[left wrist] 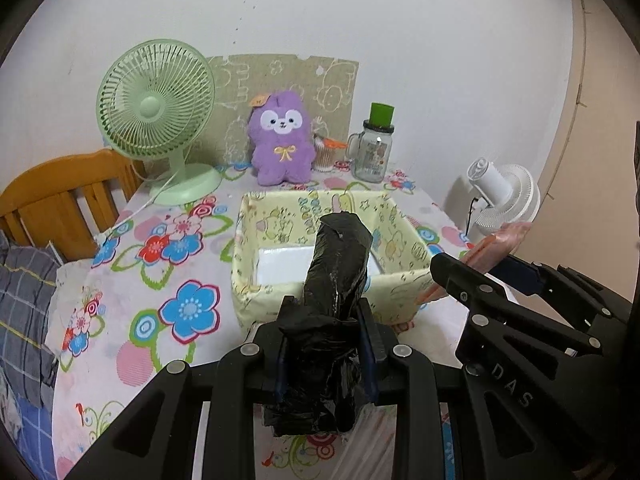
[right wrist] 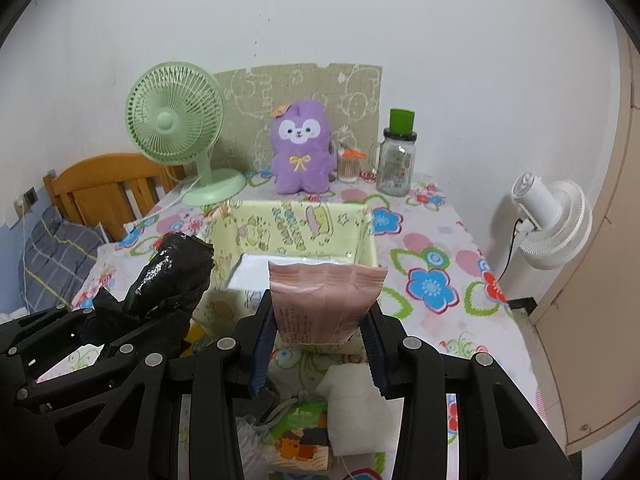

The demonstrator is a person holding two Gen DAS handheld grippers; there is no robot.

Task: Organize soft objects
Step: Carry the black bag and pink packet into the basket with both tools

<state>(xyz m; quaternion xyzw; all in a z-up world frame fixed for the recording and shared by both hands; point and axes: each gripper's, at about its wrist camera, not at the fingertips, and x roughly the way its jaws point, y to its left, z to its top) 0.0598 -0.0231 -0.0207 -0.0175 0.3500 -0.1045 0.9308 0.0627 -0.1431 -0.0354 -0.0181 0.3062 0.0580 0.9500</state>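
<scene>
My left gripper is shut on a black plastic roll that sticks up and forward over the near wall of the yellow fabric box. My right gripper is shut on a soft pink packet, held just before the yellow fabric box. In the right wrist view the black roll rises at the left in the left gripper. The left wrist view shows the right gripper at the right with the pink packet seen edge-on. The box's white bottom is bare.
A purple plush toy sits at the table's back beside a green fan, a glass jar and a cotton swab pot. A white fan stands right of the table. A green tissue pack and white cloth lie below my right gripper.
</scene>
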